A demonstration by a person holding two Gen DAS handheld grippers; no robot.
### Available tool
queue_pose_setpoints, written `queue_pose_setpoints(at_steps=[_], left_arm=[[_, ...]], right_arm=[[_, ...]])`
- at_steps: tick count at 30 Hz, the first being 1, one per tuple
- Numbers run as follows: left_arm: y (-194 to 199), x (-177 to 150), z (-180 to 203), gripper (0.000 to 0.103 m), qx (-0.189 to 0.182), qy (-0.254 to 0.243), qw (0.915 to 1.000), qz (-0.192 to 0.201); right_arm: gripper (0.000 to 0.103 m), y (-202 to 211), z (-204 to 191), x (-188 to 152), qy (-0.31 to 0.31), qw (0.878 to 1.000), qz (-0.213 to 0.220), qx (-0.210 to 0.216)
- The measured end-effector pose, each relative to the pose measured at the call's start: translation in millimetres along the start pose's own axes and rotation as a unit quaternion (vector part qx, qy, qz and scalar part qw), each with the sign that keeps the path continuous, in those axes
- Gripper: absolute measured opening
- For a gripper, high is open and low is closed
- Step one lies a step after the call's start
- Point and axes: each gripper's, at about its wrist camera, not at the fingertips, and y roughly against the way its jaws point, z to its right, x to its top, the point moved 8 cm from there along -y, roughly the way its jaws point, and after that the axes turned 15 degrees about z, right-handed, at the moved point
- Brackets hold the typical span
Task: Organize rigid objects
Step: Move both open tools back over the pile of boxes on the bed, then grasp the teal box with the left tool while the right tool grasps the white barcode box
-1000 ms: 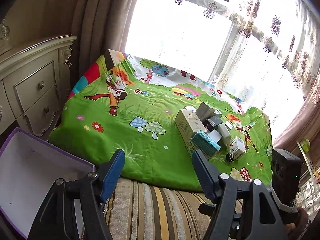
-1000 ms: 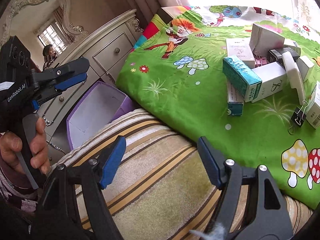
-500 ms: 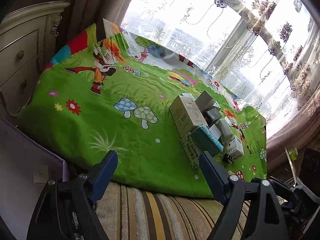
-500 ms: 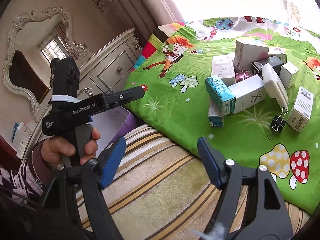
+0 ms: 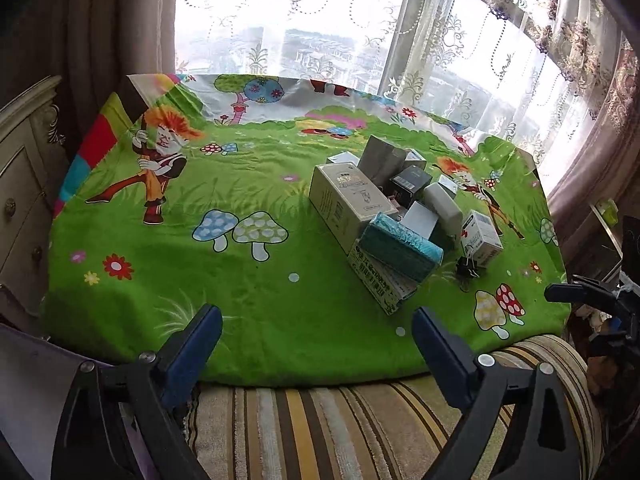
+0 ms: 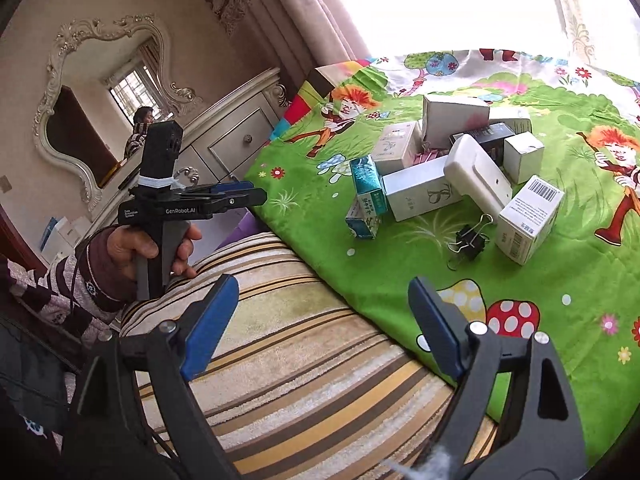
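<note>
Teal box (image 5: 401, 247) lies flat (long axis toward window); left tongs (image 5: 318, 338) | right tongs (image 6: 318, 312) opening, both empty

Daylight is pouring through a wide window (image 5: 320, 40) behind the bed, washing the panes nearly white. A sheer lace curtain (image 5: 460, 48) with beaded strings is hanging across the glass, and heavy brownish drapes (image 5: 100, 20) are framing it on both sides. A cream dresser (image 6: 236, 136) with carved trim and round drawer knobs is standing against the beige wall (image 6: 32, 20) just beside the bed. Above it, an ornate white-framed mirror (image 6: 100, 92) is reflecting a barred window and a person. A bright green cartoon blanket (image 5: 200, 280) with mushrooms is covering the bed, lying over a striped brown and yellow cover (image 6: 300, 340) at the near edge.
</note>
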Motion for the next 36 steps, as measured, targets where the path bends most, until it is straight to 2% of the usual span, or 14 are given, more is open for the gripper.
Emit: queue_pose_setpoints(at_steps=[2, 4, 7, 11, 18, 23, 28, 32, 34, 36], left_arm=[[-8.5, 8.4, 20.2, 0.103, -0.022, -0.027, 0.9994, 0.003], [-21.6, 12.2, 44.2, 0.103, -0.054, -0.050, 0.9973, -0.004], [-42.2, 14.0, 68.0, 0.103, -0.085, -0.079, 0.9932, -0.012], [-66.7, 12.9, 73.6, 0.103, -0.084, -0.099, 0.9911, -0.026], [-88.8, 17.9, 71.0, 0.103, -0.094, -0.126, 0.9870, -0.032], [-103.6, 12.3, 69.8, 0.103, -0.100, -0.132, 0.9852, -0.043], [-110.1, 6.7, 72.9, 0.101, -0.107, -0.138, 0.9834, -0.048], [-111.3, 4.1, 74.9, 0.077, -0.114, -0.142, 0.9820, -0.051], [-111.2, 3.7, 73.5, 0.075, -0.119, -0.134, 0.9825, -0.050], [-108.9, 3.8, 72.0, 0.075, -0.122, -0.128, 0.9831, -0.047]], right_arm=[[0.089, 0.2, 0.4, 2.6, 0.004, 1.000, 0.002, -0.006], [0.089, 0.0, 9.1, 6.6, -0.003, 0.999, 0.005, -0.032], [0.090, -0.4, 28.8, 13.6, -0.004, 0.994, 0.012, -0.109], [0.090, 0.9, 56.8, 20.7, 0.002, 0.979, 0.004, -0.205], [0.090, 1.4, 109.2, 34.3, -0.059, 0.951, -0.006, -0.303], [0.090, -14.1, 138.7, 29.3, -0.104, 0.934, -0.030, -0.340], [0.090, -31.5, 151.6, 28.2, -0.108, 0.924, -0.043, -0.364], [0.090, -41.9, 163.3, 28.1, -0.114, 0.915, -0.049, -0.383], [0.089, -45.3, 168.8, 26.6, -0.113, 0.910, -0.055, -0.396], [0.079, -48.9, 171.6, 24.5, -0.112, 0.909, -0.060, -0.397]])
